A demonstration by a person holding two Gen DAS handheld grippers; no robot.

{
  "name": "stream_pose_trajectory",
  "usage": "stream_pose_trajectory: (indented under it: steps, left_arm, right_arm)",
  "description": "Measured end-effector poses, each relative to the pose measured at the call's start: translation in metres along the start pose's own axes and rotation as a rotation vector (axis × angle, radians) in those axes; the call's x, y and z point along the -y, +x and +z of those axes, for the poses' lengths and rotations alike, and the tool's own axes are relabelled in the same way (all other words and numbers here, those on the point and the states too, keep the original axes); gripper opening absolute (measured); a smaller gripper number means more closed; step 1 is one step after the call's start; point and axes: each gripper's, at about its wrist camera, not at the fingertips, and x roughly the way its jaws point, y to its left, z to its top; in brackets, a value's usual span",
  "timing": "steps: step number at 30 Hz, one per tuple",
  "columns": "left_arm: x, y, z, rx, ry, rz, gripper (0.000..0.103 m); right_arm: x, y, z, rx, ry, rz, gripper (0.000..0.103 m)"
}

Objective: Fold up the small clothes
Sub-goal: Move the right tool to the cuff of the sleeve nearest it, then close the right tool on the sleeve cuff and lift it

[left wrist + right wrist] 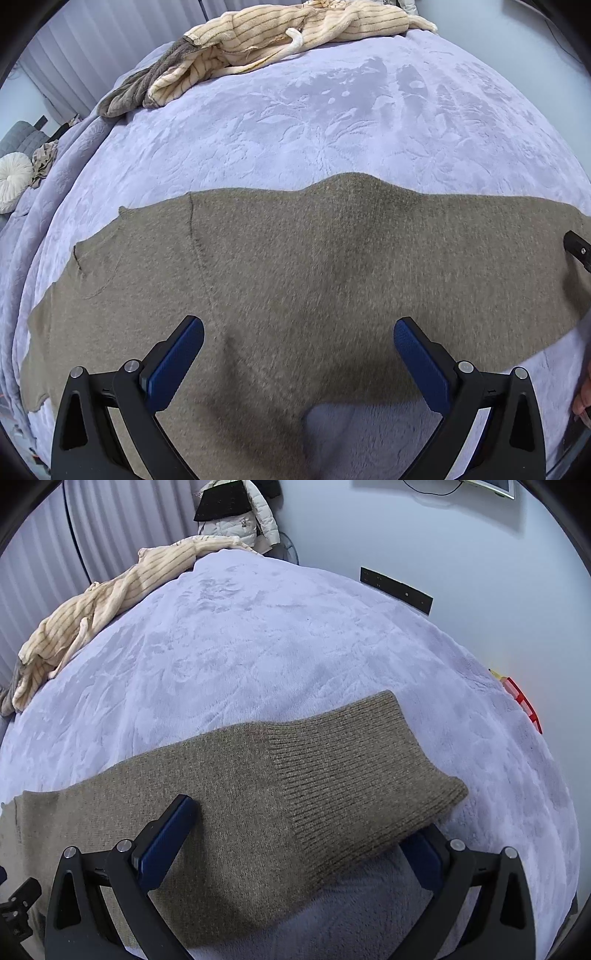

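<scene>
Left claw [298, 334] I see spread wide over the brown sweater [295, 277], which lies flat across the lavender bed blanket [295, 122]; right claw [303, 823] gapes wide around the ribbed sleeve cuff [362, 768].

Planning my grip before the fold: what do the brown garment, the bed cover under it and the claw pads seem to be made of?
Brown garment: looks like soft knit, probably wool or a blend, matte and slightly fuzzy, with ribbing at its end. Bed cover: lavender plush fleece, by its nap and embossed leaf pattern. Pads of the left claw: blue with a fine grid texture, possibly rubber.
</scene>
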Motion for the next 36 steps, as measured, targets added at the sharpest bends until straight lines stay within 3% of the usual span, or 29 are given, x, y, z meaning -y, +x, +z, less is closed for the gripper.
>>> stream_pose_trajectory:
  steps: [4,6,8,9,10,11,13,18,23,29,36]
  left_arm:
    - [0.002,0.009,0.009,-0.005,-0.02,-0.004,0.103]
    - [0.003,0.015,0.011,-0.02,-0.029,-0.006,0.103]
    - [0.001,0.021,0.01,-0.037,-0.041,-0.014,0.103]
    - [0.0,0.023,0.01,-0.043,-0.047,-0.018,0.103]
    - [0.0,0.025,0.009,-0.048,-0.053,-0.023,0.103]
    - [-0.001,0.026,0.009,-0.051,-0.057,-0.027,0.103]
    - [-0.001,0.027,0.01,-0.054,-0.065,-0.029,0.103]
    - [-0.001,0.024,0.008,-0.051,-0.066,-0.029,0.103]
    - [-0.017,0.016,0.009,-0.028,-0.123,-0.014,0.103]
    - [-0.023,0.043,0.006,-0.139,-0.1,0.002,0.103]
    - [-0.043,0.012,0.003,-0.077,-0.119,-0.046,0.103]
  right_arm:
    - [0.0,0.005,0.005,0.009,-0.006,0.01,0.103]
    - [0.002,0.007,0.007,0.01,0.0,0.02,0.097]
    - [0.006,0.003,0.007,0.028,0.007,0.032,0.062]
    - [0.008,0.0,0.007,0.034,0.011,0.044,0.05]
    - [0.012,-0.003,0.008,0.037,0.018,0.066,0.028]
    - [0.015,-0.005,0.008,0.036,0.025,0.092,0.015]
    - [0.02,-0.009,0.007,0.035,0.034,0.125,0.009]
    - [0.028,-0.034,-0.001,0.087,0.045,0.156,0.007]
    - [0.049,-0.062,-0.011,0.158,0.112,0.125,0.006]
    - [0.046,-0.07,-0.021,0.153,0.097,0.1,0.006]
    - [0.039,-0.092,-0.016,0.175,0.074,0.104,0.006]
